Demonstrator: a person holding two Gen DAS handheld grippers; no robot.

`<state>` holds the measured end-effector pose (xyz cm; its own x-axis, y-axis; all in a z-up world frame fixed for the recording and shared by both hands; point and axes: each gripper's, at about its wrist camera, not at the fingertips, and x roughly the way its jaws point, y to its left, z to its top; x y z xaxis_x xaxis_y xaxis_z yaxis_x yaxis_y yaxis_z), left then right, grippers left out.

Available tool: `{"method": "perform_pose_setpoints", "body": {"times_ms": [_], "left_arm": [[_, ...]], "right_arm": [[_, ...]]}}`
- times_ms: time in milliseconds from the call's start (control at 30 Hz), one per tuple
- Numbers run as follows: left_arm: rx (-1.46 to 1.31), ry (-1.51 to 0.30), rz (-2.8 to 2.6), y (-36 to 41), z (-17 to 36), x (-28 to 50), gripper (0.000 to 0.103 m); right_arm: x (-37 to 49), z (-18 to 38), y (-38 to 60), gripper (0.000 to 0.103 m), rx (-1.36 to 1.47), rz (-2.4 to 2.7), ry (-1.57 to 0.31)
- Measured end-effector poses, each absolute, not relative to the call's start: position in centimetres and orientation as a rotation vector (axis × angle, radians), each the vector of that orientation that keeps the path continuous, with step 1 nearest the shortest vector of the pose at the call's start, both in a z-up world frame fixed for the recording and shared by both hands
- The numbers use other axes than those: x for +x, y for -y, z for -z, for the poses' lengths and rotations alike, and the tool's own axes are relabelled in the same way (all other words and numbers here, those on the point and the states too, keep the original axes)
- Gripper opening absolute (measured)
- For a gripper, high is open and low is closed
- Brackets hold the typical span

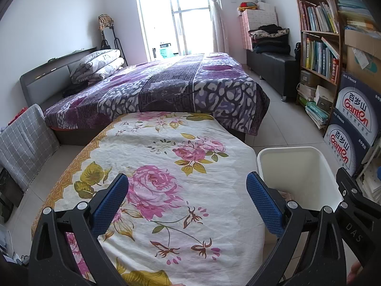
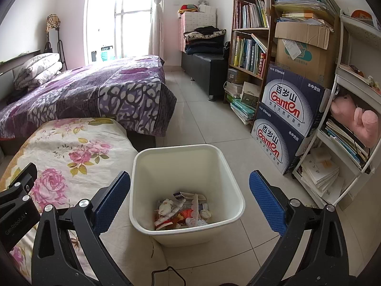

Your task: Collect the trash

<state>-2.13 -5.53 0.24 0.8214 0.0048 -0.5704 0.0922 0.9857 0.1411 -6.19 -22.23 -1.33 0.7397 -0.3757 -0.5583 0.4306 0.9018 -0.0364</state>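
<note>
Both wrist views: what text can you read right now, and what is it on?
"Ganten" and "百岁山": two stacked blue boxes.
"570mlx24": upper box's top edge.
"DAS": right gripper body, seen from the left wrist.
"GenRobot.AI": left gripper body, seen from the right wrist.
Book spines, cardboard box label: too small.

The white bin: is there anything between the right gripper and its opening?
Nothing visible. The right gripper hangs open and empty above the white bin, whose mouth is uncovered, with trash at the bottom. The flowered cloth lies to its left, apart from the opening.
</note>
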Motion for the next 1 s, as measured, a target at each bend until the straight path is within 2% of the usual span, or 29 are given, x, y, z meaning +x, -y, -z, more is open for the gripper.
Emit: {"method": "perform_pose_setpoints", "body": {"times_ms": [1000], "left_arm": [[0.16, -0.61, 0.049, 5.41, 0.0, -2.18, 0.096]], "right_arm": [[-6.18, 1.46, 22.33, 0.096, 0.098, 0.442, -0.598]]}}
